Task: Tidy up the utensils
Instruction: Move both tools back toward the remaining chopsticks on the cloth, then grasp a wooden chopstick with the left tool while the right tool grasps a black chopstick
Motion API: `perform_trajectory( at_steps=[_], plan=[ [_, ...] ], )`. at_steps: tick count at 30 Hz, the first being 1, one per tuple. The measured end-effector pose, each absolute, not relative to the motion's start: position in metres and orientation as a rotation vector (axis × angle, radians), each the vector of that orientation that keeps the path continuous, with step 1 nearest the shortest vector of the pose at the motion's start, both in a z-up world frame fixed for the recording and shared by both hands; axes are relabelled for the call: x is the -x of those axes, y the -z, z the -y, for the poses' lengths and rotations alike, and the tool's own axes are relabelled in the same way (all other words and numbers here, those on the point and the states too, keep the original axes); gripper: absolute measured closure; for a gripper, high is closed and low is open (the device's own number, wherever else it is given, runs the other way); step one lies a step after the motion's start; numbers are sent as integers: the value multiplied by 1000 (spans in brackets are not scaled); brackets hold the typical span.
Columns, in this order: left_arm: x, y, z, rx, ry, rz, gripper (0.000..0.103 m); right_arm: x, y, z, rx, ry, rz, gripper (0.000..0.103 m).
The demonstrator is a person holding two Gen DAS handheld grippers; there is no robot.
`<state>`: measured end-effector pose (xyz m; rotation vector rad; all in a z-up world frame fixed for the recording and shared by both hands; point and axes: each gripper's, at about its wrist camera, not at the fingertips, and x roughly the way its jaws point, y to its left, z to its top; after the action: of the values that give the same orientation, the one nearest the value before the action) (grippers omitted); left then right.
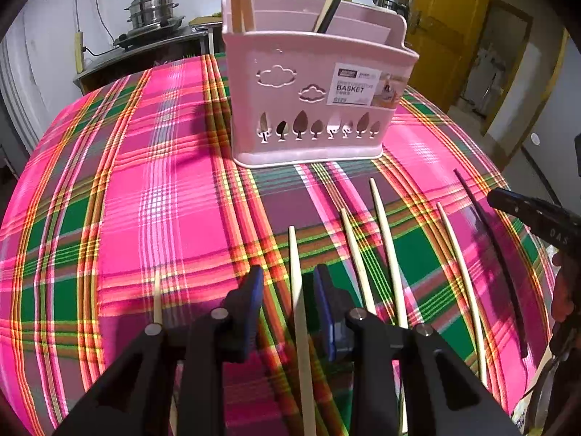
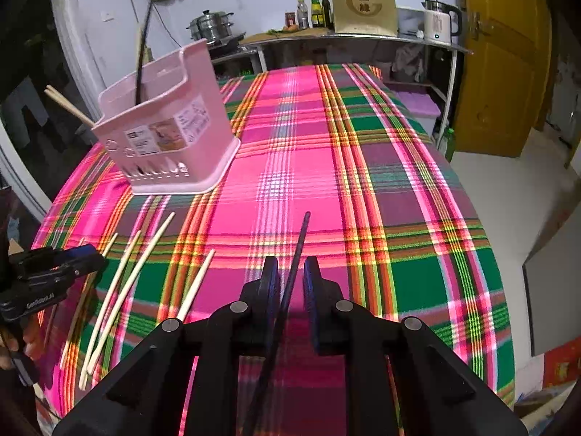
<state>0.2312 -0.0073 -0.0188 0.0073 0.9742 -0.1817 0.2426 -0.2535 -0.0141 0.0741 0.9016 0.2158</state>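
- Left gripper (image 1: 288,272): jaws apart, straddling a pale chopstick (image 1: 297,312) that lies on the plaid tablecloth (image 1: 127,181). There is a gap at each pad, so it is not yet clamped.
- Right gripper (image 2: 290,259): jaws narrowly apart around the black chopstick (image 2: 296,254) at the right end of the row. Cloth shows on both sides of it, so I judge there is no grip yet.
- Loose on the near cloth: four more pale chopsticks (image 1: 386,247), one to the left of the left gripper and three between the two tools.
- Pink basket (image 1: 312,83): upright at the far side, well apart from the row. It already holds two pale sticks on the left, and one pale and one black on the right.
- Assessment: four stowed and six outstanding, so the task is under half done.
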Motion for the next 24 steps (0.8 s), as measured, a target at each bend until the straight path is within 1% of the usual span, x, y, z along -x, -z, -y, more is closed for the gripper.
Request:
perform_trajectory(
  at_steps=[15,17,20,21,22,24],
  plan=[
    [-239,21,15,-63,152,-965,75,-274,24,242,-36,-190,-962,88],
    [-238,21,16,-66,151,-963,77,-278,27,240,-31,-181,-981,88],
    [-239,21,17,-66,150,-964,82,-281,29,237,-5,-173,-988,88],
    [-239,21,17,-67,150,-964,85,-282,28,236,2,-170,-992,88],
    [-239,21,17,-68,153,-966,89,-282,29,235,6,-169,-994,89],
    [-240,21,18,-68,156,-969,92,-284,29,233,18,-164,-998,94]
  ],
)
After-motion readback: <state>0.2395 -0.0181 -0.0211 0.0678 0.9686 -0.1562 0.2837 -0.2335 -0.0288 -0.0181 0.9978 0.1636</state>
